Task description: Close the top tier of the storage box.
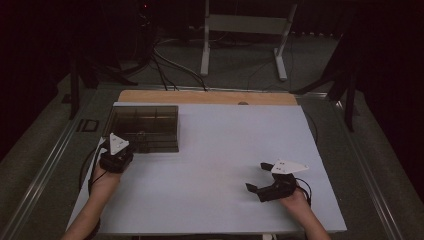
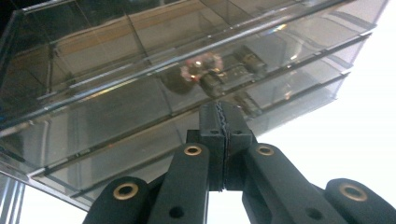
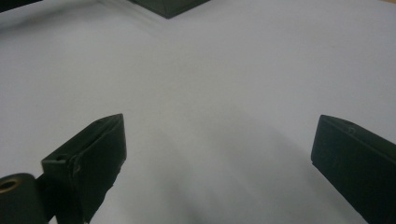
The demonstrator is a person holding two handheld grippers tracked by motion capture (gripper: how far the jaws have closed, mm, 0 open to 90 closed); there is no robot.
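Observation:
A smoky clear plastic box (image 1: 145,127) with several compartments stands at the far left of the white board (image 1: 220,150). My left gripper (image 1: 119,147) is at the box's near edge, its jaws shut. In the left gripper view the serrated pads meet at the gripper's tip (image 2: 224,111), right against the box's front wall (image 2: 116,112). No item shows between them. Through the wall a small pink beaded ring (image 2: 201,66) and dark pieces show inside. My right gripper (image 1: 256,176) rests open at the near right; in its own view the right gripper (image 3: 220,122) has bare white board (image 3: 215,84) between its jaws.
A wooden strip (image 1: 210,96) runs along the board's far edge. Beyond it are floor cables (image 1: 170,65) and a white stand (image 1: 245,30). A corner of the box (image 3: 166,7) shows at the top of the right gripper view. Metal rails (image 1: 55,150) flank the table.

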